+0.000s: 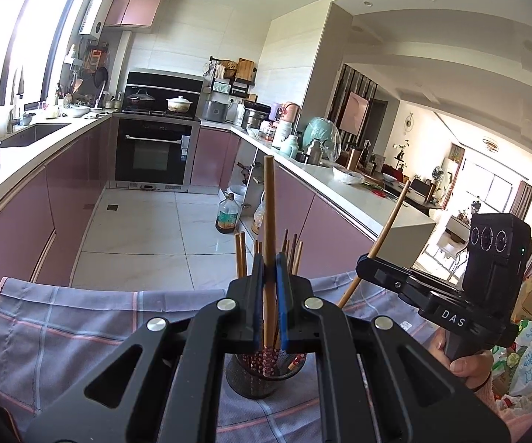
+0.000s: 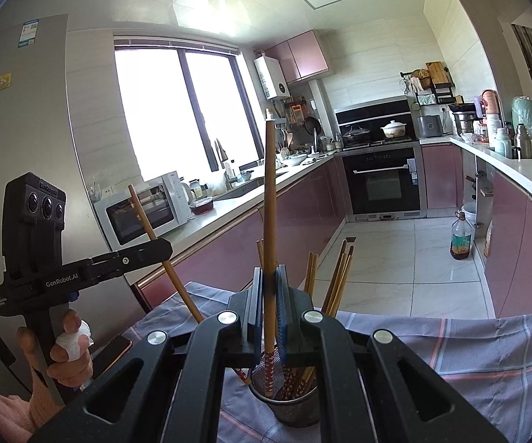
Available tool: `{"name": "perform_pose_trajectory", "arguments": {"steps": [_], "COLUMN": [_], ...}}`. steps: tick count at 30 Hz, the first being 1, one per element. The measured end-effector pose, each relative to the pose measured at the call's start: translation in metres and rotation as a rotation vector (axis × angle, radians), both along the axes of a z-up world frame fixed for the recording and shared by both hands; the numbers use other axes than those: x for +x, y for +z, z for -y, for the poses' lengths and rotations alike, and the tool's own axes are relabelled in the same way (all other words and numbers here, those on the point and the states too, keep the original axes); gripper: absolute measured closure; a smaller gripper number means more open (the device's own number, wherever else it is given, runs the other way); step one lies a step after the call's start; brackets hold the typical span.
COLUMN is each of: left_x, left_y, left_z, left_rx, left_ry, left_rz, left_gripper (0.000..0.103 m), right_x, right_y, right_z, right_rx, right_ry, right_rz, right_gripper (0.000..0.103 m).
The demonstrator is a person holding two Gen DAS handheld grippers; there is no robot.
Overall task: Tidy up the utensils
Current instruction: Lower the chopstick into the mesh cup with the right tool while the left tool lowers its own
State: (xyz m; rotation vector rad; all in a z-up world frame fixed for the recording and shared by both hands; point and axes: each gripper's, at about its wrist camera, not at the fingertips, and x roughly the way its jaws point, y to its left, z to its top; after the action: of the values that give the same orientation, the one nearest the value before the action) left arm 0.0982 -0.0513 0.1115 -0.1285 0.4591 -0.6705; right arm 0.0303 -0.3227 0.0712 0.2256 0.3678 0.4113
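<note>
Cloth: checked, spread under the holder.
Mesh cup: upright on cloth, holding several chopsticks, tips up.
Left gripper: fingers pinching one upright chopstick above the cup.
Right gripper: fingers pinching another chopstick, its patterned end inside the cup.

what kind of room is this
A home kitchen, most likely: a built-in oven sits under a stove with pots, a sink is set in the counter, and a microwave stands by the window.
</note>
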Motion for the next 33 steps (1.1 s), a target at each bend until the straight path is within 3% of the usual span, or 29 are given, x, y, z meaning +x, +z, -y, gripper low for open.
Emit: {"name": "perform_pose_trajectory", "arguments": {"steps": [17,33], "left_x": [0.021,0.019], "left_y": [-0.022,-0.023], "left_z": [0.012,0.030], "left_rx": [0.052,0.112], "left_ry": [0.008,0.017], "left_rz": [-0.065,-0.088], "left_gripper": [0.096,0.096], "right_x": [0.014,0.023], "right_y": [-0.018,-0.031], "right_z": [-0.007,-0.010], "right_rx": [-0.010,-0.027], "right_ry": [-0.014,-0.026], "right_rz": [-0.057,-0.098], "right_gripper": [0.097,0.097]}}
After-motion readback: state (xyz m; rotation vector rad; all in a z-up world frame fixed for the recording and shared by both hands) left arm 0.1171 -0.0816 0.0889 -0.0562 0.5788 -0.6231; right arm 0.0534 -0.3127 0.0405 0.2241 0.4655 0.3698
